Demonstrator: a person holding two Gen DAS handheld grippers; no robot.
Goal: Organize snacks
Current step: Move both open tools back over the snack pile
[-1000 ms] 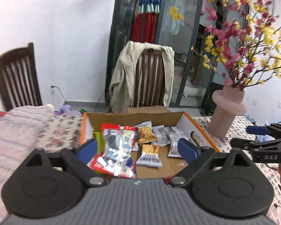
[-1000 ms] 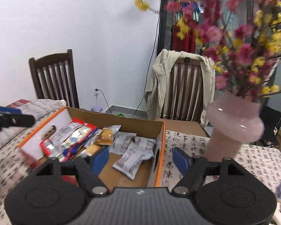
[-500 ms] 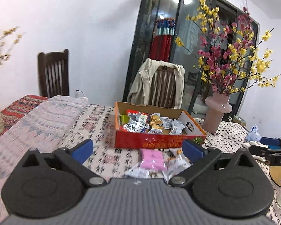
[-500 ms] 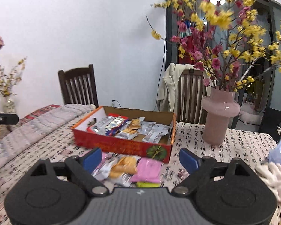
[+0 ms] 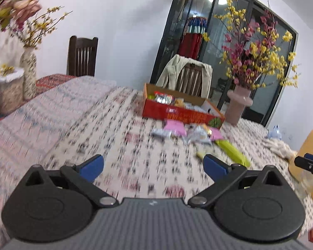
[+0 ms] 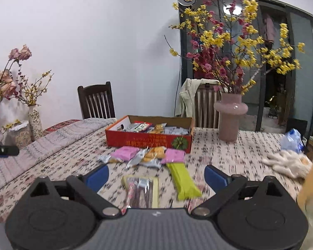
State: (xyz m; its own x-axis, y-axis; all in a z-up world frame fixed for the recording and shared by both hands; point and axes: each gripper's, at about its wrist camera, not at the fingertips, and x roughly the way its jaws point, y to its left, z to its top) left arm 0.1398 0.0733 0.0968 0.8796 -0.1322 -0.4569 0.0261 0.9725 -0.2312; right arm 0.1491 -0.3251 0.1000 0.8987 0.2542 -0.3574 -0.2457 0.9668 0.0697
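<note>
the left hand-held gripper (image 5: 153, 167) is wide open and nothing is between its blue pads (image 5: 91, 166); under it is only the patterned cloth of the worktop (image 5: 77, 133). the right hand-held gripper (image 6: 156, 176) has its jaws still opening, and they hold nothing. between its two fingers, low on the worktop, lies a pale yellow snack packet (image 6: 140, 189) with dark contents, and a long green packet (image 6: 182, 180) lies just beside it, toward the right finger; neither packet touches the pads.

further ahead of both grippers a loose group of snacks lies on the cloth: two pink packets (image 6: 126, 153), an orange one (image 6: 155, 153) and some silver ones. just behind this group stands the red cardboard box (image 6: 148, 141), open at the top and already with many snack packets inside. the box is well apart from both grippers. to the right of the box stands a pink vase (image 6: 230, 114) with yellow and red flowers. in the left wrist view the picture is blurred, so the small packets there are hard to tell apart.
</note>
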